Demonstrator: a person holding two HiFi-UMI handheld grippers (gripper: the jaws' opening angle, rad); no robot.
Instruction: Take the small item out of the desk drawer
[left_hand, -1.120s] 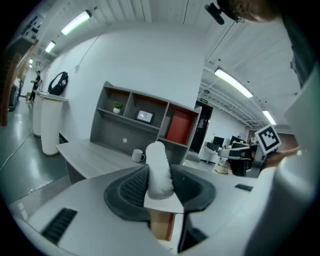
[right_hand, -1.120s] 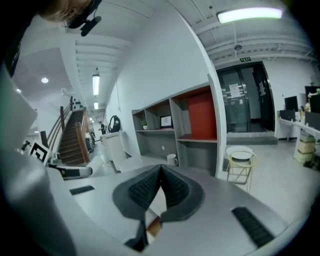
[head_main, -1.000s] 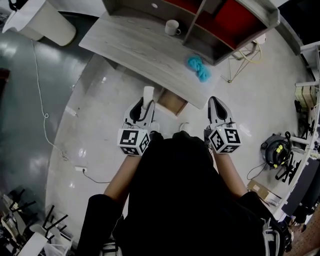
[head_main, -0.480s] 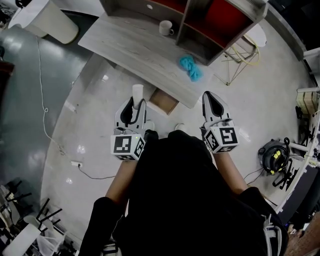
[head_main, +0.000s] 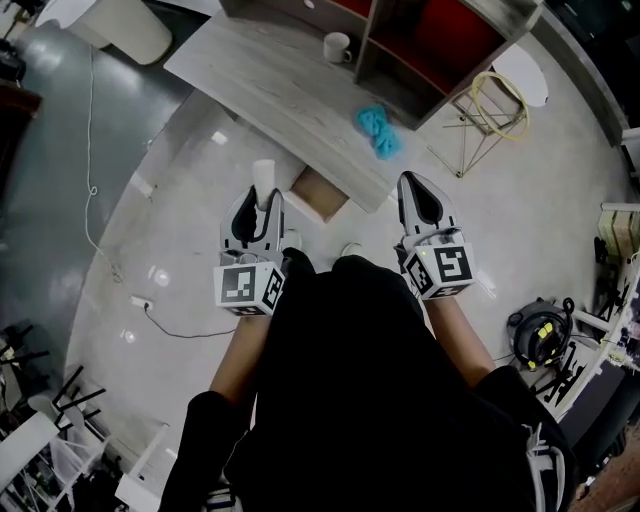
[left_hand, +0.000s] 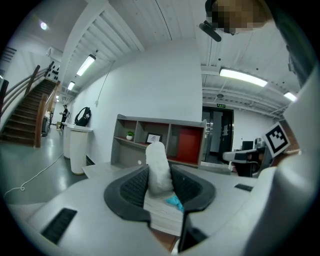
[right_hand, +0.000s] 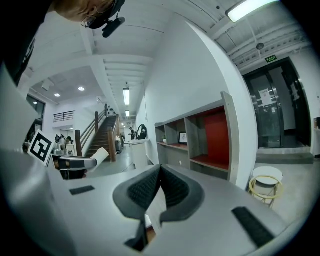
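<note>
You have no readable text in view. The green overhead sign (left_hand: 223, 106) is too small to make out. Square markers (head_main: 247, 286) on your left gripper (head_main: 262, 202) and right gripper (head_main: 411, 183) carry patterns only, no lettering.

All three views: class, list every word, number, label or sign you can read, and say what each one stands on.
No text can be read in any view.
Green sign above the dark doorway: too small to read.
Framed picture on the shelf unit: too blurred to read.
Marker cubes: black-and-white square patterns only, no letters or numbers.
</note>
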